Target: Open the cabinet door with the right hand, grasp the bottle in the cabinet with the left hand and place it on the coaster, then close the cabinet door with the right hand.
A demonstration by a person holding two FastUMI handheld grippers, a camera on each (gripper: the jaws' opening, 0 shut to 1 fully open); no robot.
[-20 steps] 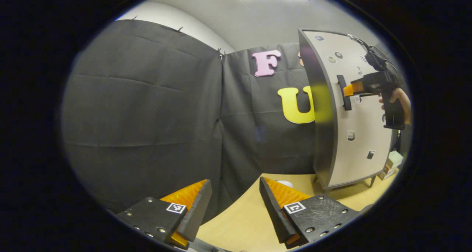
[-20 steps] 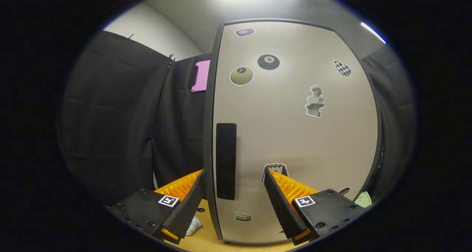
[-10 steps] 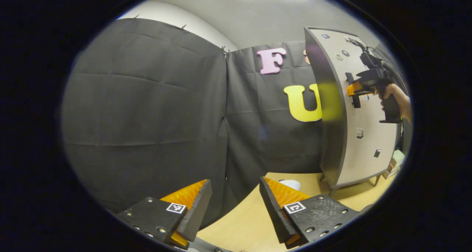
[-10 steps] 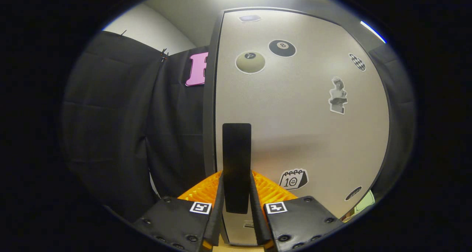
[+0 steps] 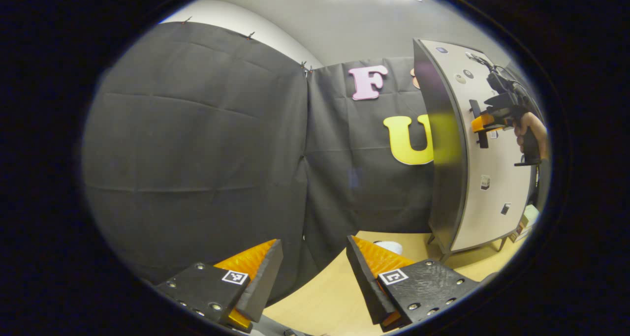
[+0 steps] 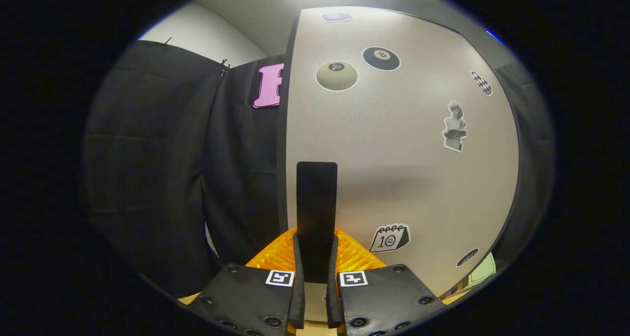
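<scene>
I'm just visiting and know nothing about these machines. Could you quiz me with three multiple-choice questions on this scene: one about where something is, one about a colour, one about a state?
1. Where are the right tongs?
A. on the table
B. at the cabinet door's handle
C. on top of the cabinet

2. What colour is the handle?
A. black
B. white
C. red

3. How do the left tongs stand?
A. clamped on a bottle
C. clamped on the door
B. open and empty

Answers: 1 B, both fingers flank the handle on the cabinet door. 2 A, a black bar against the pale door. 3 B, there is a wide gap between the fingers, with only the table behind.
</scene>
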